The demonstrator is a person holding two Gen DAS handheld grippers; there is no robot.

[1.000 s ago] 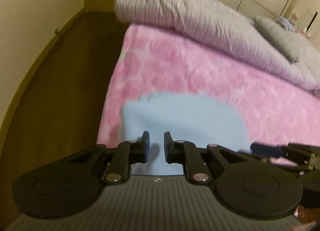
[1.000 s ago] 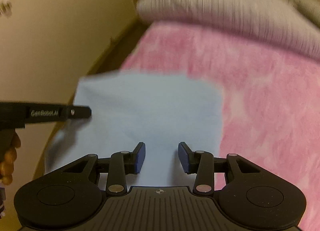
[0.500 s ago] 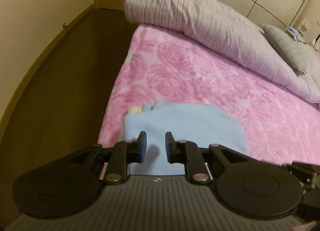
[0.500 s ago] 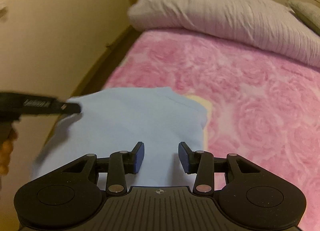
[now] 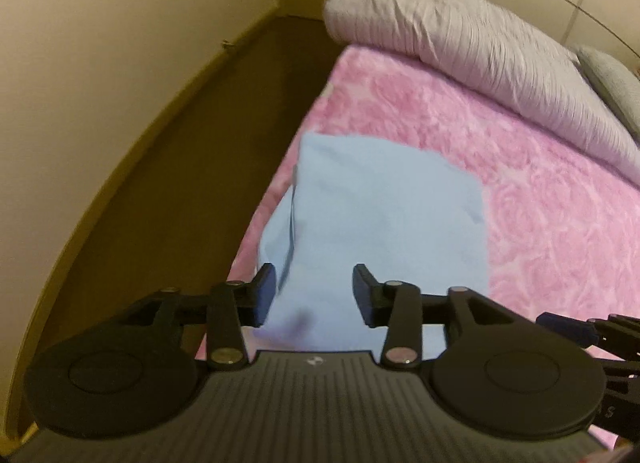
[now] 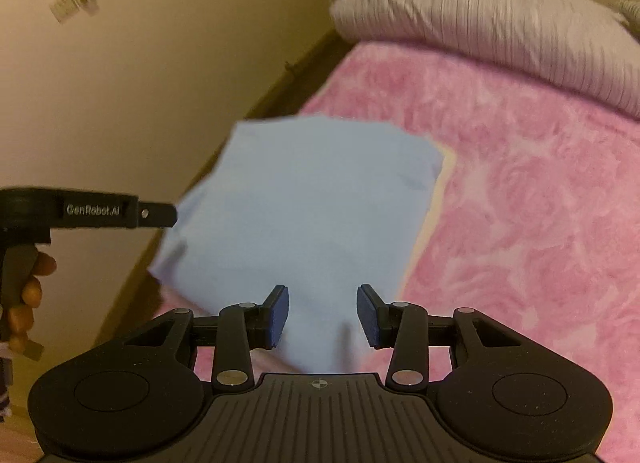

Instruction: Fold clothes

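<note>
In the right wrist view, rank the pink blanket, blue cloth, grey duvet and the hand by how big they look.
1. Pink blanket.
2. Blue cloth and grey duvet: look alike; the duvet is farther off and cut by the frame, so unranked.
3. Hand, partly out of frame.

The left gripper [image 5: 314,289] now gapes wide — a second ago it was nearly closed. The blue garment [image 5: 384,223] fills more of centre frame — squarer.
</note>
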